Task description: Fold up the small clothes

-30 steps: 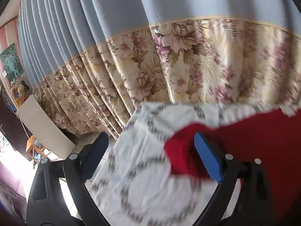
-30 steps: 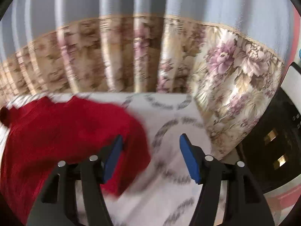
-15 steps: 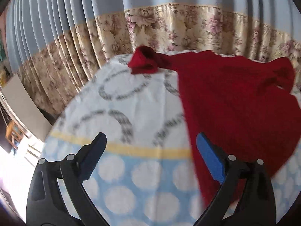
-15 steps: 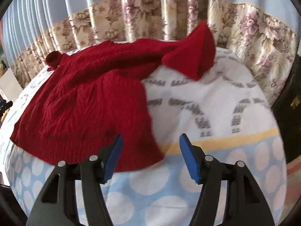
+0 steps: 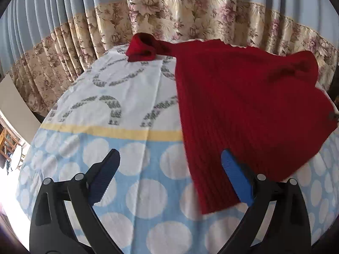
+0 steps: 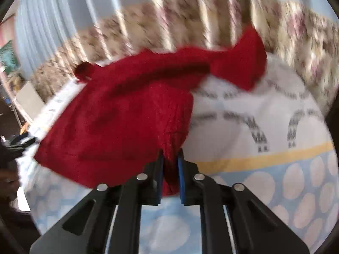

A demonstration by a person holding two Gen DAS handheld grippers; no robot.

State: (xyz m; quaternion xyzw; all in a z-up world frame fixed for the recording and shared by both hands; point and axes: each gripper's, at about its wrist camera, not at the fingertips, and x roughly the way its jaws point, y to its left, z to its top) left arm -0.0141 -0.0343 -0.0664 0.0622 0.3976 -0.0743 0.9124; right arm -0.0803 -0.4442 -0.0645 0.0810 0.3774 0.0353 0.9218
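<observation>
The right gripper (image 6: 170,167) pinches the hem of the red sweater (image 5: 243,105); the left gripper (image 5: 169,175) is wide open, holding nothing. With only one corner held, I think the knit may bunch or slide on the tablecloth (image 5: 131,169).

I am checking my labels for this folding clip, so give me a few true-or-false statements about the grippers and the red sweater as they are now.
1. The right gripper is shut on the red sweater. True.
2. The left gripper is also clamped on the sweater. False: its jaws stand wide open, holding nothing.
3. The sweater lies on a tablecloth with white dots on blue. True.
4. The sweater is folded into a neat square. False: it lies spread out, one sleeve bunched at the far edge.
5. Floral curtains hang behind the table. True.
</observation>
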